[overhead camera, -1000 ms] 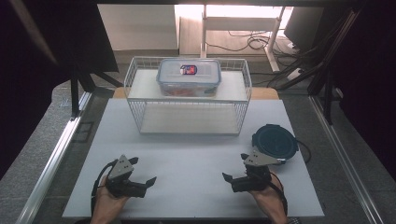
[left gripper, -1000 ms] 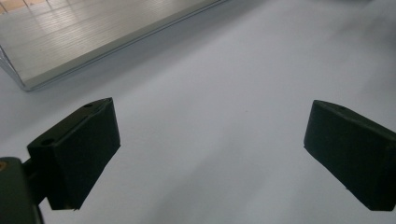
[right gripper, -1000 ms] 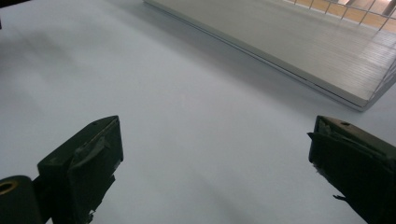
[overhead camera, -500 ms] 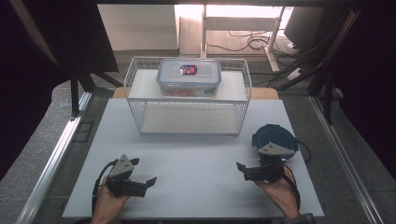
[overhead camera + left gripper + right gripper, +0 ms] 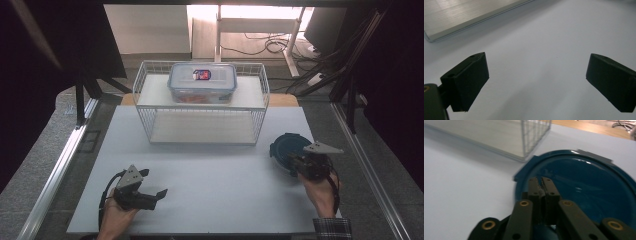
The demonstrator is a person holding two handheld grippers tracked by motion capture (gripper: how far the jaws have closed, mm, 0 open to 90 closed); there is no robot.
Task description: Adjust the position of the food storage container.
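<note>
A round dark blue dish (image 5: 284, 146) lies on the white board at the right, in front of the wire rack's corner. My right gripper (image 5: 292, 159) is at its near edge, held by a hand. In the right gripper view the gripper (image 5: 540, 180) has its jaws pressed together over the blue dish (image 5: 586, 182); they have just been closing and nothing shows between them. Near the front left, my left gripper (image 5: 154, 182) rests low over the board. Its jaws stand wide apart (image 5: 536, 80) over bare white surface.
A white wire rack (image 5: 200, 102) stands at the back middle of the board, with a clear lidded food container (image 5: 202, 82) on its top shelf. The rack's corner (image 5: 534, 135) is close to the dish. Metal frame rails run along both sides of the table.
My right gripper has moved right and a little farther back to the blue dish, and its jaws have gone from wide apart to shut. The left gripper has stayed put.
</note>
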